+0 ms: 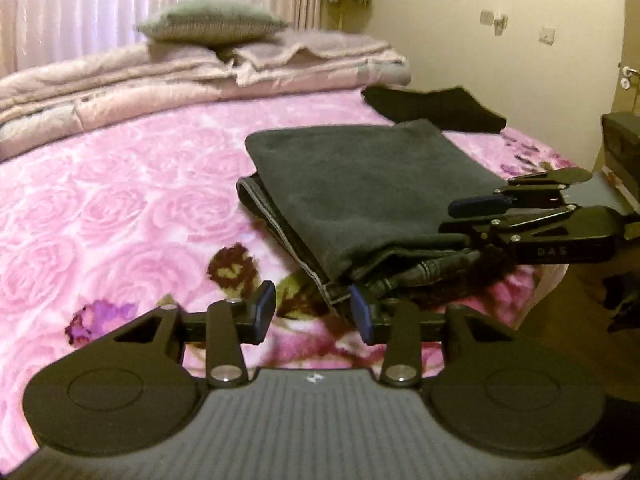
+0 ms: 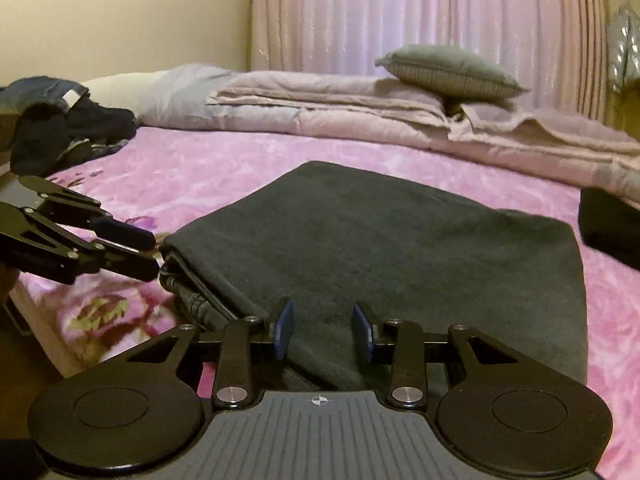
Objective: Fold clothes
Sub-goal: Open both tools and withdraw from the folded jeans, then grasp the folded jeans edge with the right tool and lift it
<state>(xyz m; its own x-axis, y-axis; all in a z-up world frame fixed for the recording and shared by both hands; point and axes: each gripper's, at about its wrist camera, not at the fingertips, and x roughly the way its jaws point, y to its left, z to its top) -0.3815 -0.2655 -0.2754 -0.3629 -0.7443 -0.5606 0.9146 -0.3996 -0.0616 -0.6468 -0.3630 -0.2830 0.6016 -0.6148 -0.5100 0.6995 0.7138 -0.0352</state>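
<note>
Both cameras sit low and close over the near edge of the bed [image 1: 120, 184], looking slightly downward along their own fingers. The left view faces the far right corner, the right view the far left. Both share the folded dark cloth [image 1: 360, 184] [image 2: 400, 248] and the pillow [image 1: 208, 22] [image 2: 452, 66].

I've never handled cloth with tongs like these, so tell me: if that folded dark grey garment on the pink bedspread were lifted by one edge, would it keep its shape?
Probably not. The folded dark grey garment looks like soft fleece, so it would likely droop and unfold. Its stacked layers at the near corner suggest some weight. The matte nap probably grips rather than slips.
</note>
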